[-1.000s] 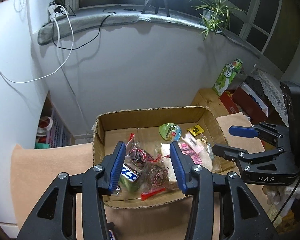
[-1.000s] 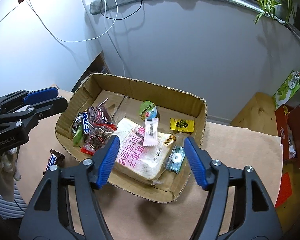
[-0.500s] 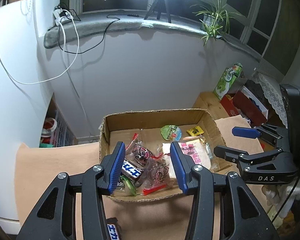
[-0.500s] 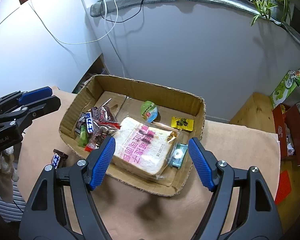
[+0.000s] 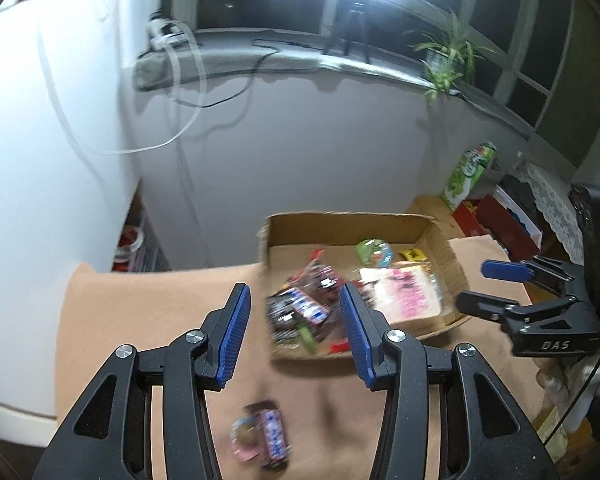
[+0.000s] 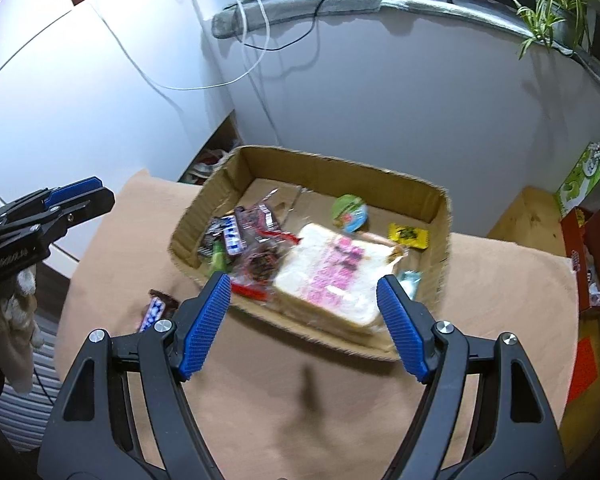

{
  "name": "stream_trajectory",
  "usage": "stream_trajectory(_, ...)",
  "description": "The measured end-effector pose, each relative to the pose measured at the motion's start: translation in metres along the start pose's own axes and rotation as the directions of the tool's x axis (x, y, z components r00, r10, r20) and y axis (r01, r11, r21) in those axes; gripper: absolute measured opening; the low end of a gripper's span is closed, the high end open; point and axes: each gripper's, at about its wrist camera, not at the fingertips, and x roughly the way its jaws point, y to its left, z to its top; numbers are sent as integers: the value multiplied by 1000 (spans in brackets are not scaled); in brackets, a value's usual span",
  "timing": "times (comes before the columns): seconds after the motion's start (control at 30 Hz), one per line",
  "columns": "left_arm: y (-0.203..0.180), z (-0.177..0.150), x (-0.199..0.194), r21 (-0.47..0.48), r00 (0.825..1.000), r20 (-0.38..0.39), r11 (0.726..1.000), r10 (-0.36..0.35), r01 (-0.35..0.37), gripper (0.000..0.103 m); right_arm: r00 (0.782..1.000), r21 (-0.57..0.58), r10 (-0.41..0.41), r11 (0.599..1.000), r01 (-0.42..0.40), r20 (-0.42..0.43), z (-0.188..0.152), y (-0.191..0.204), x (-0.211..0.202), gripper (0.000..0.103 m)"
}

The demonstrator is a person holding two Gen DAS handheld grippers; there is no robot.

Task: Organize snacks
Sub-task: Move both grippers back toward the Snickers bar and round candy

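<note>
- My left gripper (image 5: pixel 294 312), black with blue ribbed pads, hangs partly open over the tan cloth-covered table (image 5: pixel 148 304); nothing sits between its pads.
- My right gripper (image 6: pixel 304 296) stands wide open just short of the box's near wall. Its jaws have just been opening, and they hold nothing.
- The shallow brown cardboard box (image 6: pixel 332 168) rests on the cloth and holds most of the snacks.
- A clear-wrapped loaf of white sliced bread with pink print (image 6: pixel 332 280) fills the box's near right part.
- A heap of dark crinkly wrappers (image 6: pixel 256 240) lies at the box's left side.
- A round green-lidded jelly cup (image 6: pixel 350 208) and a small yellow sachet (image 6: pixel 408 236) lie toward the back wall.
- A dark chocolate bar with a blue-and-white label (image 5: pixel 274 432) lies outside the box on the cloth, near my left gripper, touching a blurred pinkish round packet (image 5: pixel 244 438).
</note>
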Motion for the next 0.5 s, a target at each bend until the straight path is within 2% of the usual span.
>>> stream_trajectory(0.27, 55, -28, -20, -102, 998, -14, 993, 63, -64, 45, 992, -5, 102, 995, -103, -70, -16, 39, 19, 78)
stream_trajectory(0.5, 72, -69, -14, -150, 995, -80, 987, 53, -64, 45, 964, 58, 215, 976, -208, -157, -29, 72, 54, 78)
